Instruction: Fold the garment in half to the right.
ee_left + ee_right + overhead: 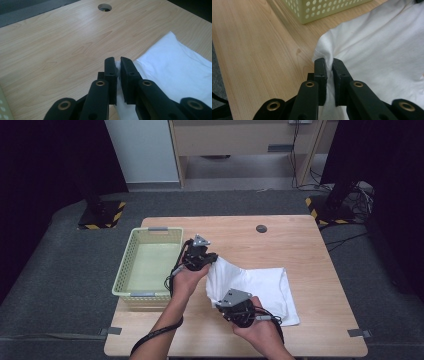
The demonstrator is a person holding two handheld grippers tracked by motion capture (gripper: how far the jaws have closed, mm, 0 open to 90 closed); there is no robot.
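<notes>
Left gripper (117, 65): jaws clamped on an edge of the white cloth (175, 67). Right gripper (329, 65): jaws clamped on another edge of the cloth (a fold puckers between them). Cloth: its near-left part raised between the two grippers, the rest flat on the table (300, 240). Basket (148, 265): left of the cloth; the high view shows its inside, the right gripper view its perforated wall. Hole (105, 7): in the tabletop, far side.

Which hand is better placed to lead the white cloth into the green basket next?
Left, probably. The left claw is shut on the folded white cloth edge right beside the pale green perforated plastic basket. The right claw, also clamped on the cloth, sits farther from it.
</notes>
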